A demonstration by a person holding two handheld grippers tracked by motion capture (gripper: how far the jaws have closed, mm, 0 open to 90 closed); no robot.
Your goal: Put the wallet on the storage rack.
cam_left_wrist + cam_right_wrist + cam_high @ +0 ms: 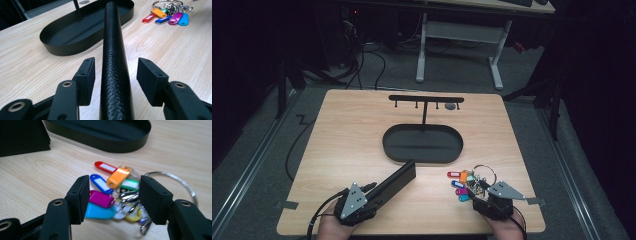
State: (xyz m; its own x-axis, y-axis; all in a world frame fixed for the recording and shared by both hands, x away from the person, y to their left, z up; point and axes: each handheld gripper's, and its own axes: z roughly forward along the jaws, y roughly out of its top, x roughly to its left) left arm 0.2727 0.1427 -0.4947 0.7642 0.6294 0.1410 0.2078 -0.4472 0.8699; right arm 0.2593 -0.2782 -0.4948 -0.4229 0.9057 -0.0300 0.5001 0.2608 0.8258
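At the moment of inspection the left hand-held gripper stood open astride a long black textured case, its pads clear of the case on both sides. The case lay flat on the counter, its far end just beside the rim of the black oval tray. The right hand-held gripper was likewise open, its jaws set either side of a bunch of keys with coloured tags, and neither pad pressed on it. The bunch rested on the counter near the tray's right end, its large wire ring lying outside the right jaw.

Behind the tray rose a black hook rack.

Risks noted:
- The case is rounded and long; a grip taken at its near end alone would, in my judgement, let the far end sag or swing and strike the tray rim.
- The key bunch is loose and uneven. Jaws closing on the tags alone could squeeze them apart and let the bunch slide out.
- The wire ring outside the jaw could snag on the gripper or drag across the counter when lifted.
- Both hands work close to the tray; a careless lift could shift it.
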